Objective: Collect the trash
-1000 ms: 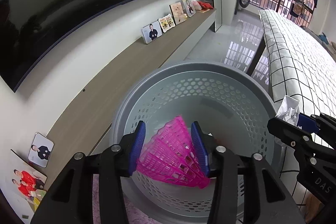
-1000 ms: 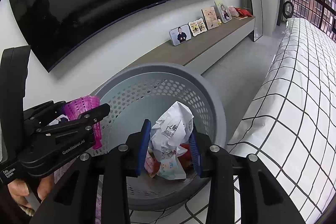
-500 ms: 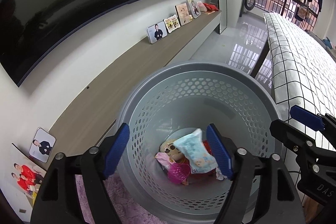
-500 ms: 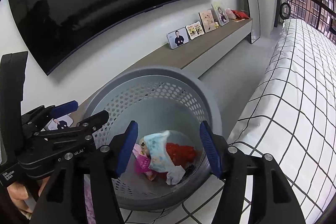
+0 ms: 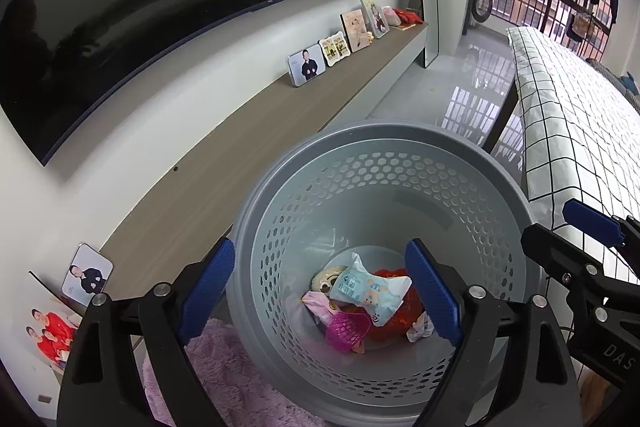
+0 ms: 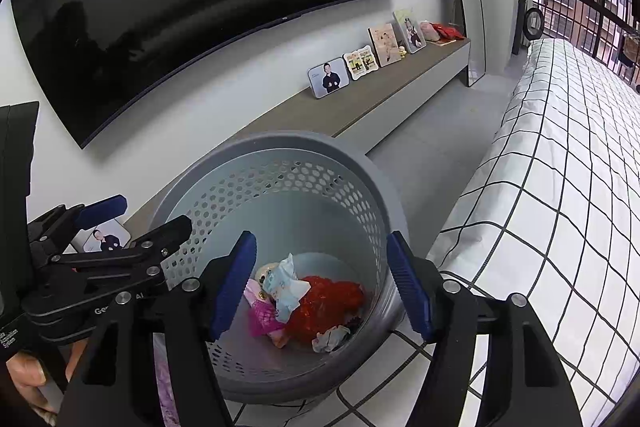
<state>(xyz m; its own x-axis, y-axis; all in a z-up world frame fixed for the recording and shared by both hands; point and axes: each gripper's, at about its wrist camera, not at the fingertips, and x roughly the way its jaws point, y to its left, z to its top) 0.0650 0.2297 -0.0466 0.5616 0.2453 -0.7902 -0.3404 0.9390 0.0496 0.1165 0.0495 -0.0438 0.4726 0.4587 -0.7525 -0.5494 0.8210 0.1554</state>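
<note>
Left wrist view is showing your left gripper [image 5: 320, 287] hanging released over the gray bin [image 5: 496, 163]; its jaws have just been opening with nothing between them, and the pink mesh cup [image 5: 345, 330] you were gripping a second ago is now lying at the bottom among the wrappers. Your right gripper [image 6: 322, 287] has likewise been spreading and is holding nothing, its crumpled paper [image 6: 286, 287] dropped in, so both pieces are binned. Only the right view is showing your hand [image 6: 28, 379] on the left handle.
</note>
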